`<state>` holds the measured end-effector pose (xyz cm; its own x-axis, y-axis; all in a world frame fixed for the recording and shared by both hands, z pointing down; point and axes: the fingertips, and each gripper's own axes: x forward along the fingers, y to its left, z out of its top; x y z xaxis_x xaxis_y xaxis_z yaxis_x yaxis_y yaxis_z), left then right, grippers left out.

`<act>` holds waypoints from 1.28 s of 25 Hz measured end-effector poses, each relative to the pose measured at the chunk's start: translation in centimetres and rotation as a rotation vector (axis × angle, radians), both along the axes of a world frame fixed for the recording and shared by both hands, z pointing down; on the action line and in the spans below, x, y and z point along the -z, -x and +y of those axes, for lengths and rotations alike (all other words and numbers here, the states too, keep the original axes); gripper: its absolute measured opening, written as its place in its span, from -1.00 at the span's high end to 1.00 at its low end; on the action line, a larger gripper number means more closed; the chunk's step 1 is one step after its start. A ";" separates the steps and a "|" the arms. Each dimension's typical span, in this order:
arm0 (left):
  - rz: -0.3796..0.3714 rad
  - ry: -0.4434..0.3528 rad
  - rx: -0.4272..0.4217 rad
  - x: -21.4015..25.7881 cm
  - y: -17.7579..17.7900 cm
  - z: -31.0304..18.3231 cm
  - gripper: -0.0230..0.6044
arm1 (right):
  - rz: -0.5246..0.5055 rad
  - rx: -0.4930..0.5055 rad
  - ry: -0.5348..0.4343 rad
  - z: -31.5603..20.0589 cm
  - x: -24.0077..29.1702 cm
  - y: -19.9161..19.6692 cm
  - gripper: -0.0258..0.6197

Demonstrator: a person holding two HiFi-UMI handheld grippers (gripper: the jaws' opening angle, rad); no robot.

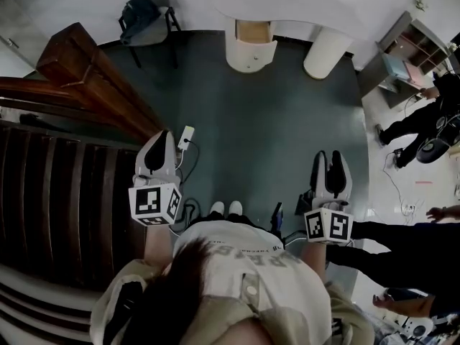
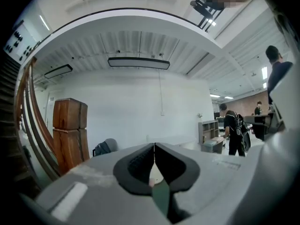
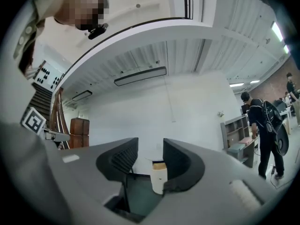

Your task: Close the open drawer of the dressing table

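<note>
Grey left gripper: jaws pressed together, nothing between them. Right gripper: jaws spread partway, nothing in them. Through the gap the right gripper view shows the drawer, far off and untouched.

Both grippers are over the dark green floor, well apart from the table. The table is white and stands against the far wall. The drawer is pulled out of the pedestal on the left in the head view, with wood showing inside.

A white adapter with its cable lies on the floor just beside the left gripper tip. To the left are a wooden rail and dark steps. A chair with a bag stands left of the table. To the right is a shelf, with a person in black near it.
</note>
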<state>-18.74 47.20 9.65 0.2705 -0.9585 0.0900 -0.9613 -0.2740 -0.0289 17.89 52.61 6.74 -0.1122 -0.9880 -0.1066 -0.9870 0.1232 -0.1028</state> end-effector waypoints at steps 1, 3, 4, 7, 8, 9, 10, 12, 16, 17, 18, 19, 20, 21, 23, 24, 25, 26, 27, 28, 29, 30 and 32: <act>0.006 0.000 0.000 0.0 -0.1 -0.1 0.80 | 0.001 0.011 0.001 -0.3 0.0 0.0 0.33; 0.012 0.000 -0.008 -0.1 -0.6 -0.2 0.58 | 0.004 0.024 0.003 -0.8 -0.2 -0.1 0.16; 0.015 -0.001 -0.011 -0.3 -0.7 -0.2 0.53 | 0.003 0.025 0.006 -1.0 -0.4 -0.2 0.10; 0.030 0.010 -0.013 -0.7 -1.1 -0.4 0.31 | -0.009 0.035 0.018 -1.5 -1.2 -0.3 -0.02; 0.033 0.016 -0.013 -0.9 -1.2 -0.6 0.27 | -0.011 0.042 0.021 -1.7 -1.4 -0.3 -0.02; 0.034 0.024 -0.013 -1.1 -1.3 -0.7 0.27 | -0.012 0.048 0.025 -1.9 -1.6 -0.3 -0.03; 0.032 0.031 -0.013 -1.3 -1.3 -0.9 0.27 | -0.012 0.051 0.030 -2.1 -1.8 -0.3 -0.04; 0.026 0.046 -0.016 -1.8 -1.5 -1.3 0.26 | -0.016 0.050 0.041 -2.5 -2.4 -0.6 -0.04; 0.015 0.068 -0.026 -2.8 -1.4 -2.6 0.23 | -0.018 0.032 0.064 -3.4 -3.4 -0.9 -0.04; 0.015 0.072 -0.028 -3.0 -1.3 -3.1 0.23 | -0.014 0.028 0.068 -3.7 -3.6 -1.0 -0.04; 0.015 0.077 -0.031 -3.2 -1.2 -3.6 0.23 | -0.010 0.023 0.072 -4.0 -3.7 -0.9 -0.04; 0.016 0.082 -0.033 -3.5 -1.1 -4.2 0.23 | -0.007 0.017 0.076 -4.3 -3.8 -1.0 -0.04; 0.017 0.086 -0.036 -3.7 -1.1 -4.8 0.23 | -0.005 0.012 0.080 -4.7 -3.9 -1.0 -0.04; 0.017 0.088 -0.040 -3.7 -1.1 -5.5 0.23 | -0.002 0.008 0.084 -5.0 -3.9 -1.0 -0.04; 0.020 0.085 -0.046 -3.6 -1.1 -7.0 0.23 | 0.004 0.004 0.089 -5.9 -3.9 -1.0 -0.04; 0.022 0.082 -0.049 -3.5 -1.0 -7.7 0.23 | 0.007 0.001 0.090 -6.5 -3.8 -0.9 -0.04; 0.023 0.078 -0.053 -3.4 -0.9 -8.5 0.23 | 0.007 -0.003 0.089 -7.1 -3.7 -0.8 -0.04; 0.024 0.075 -0.056 -3.2 -0.8 -9.2 0.23 | 0.004 -0.007 0.085 -7.7 -3.6 -0.7 -0.04; 0.025 0.070 -0.060 -3.1 -0.6 -10.0 0.23 | 0.001 -0.011 0.079 -8.4 -3.4 -0.5 -0.04; 0.027 0.065 -0.063 -2.9 -0.4 -10.7 0.23 | 0.000 -0.014 0.073 -9.1 -3.1 -0.3 -0.04; 0.029 0.058 -0.066 -2.7 -0.2 -11.5 0.23 | 0.001 -0.016 0.065 -9.9 -2.9 -0.1 -0.04; 0.032 0.048 -0.070 -2.4 0.0 -12.3 0.23 | 0.004 -0.018 0.056 -10.6 -2.5 0.1 -0.04; 0.037 0.017 -0.076 -1.3 0.4 -13.8 0.23 | 0.009 -0.023 0.031 -12.1 -1.7 0.6 -0.04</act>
<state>-19.10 33.36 10.95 0.3459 -0.9335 0.0947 -0.9380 -0.3464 0.0116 17.30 40.53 8.46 -0.0906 -0.9931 -0.0747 -0.9904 0.0977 -0.0975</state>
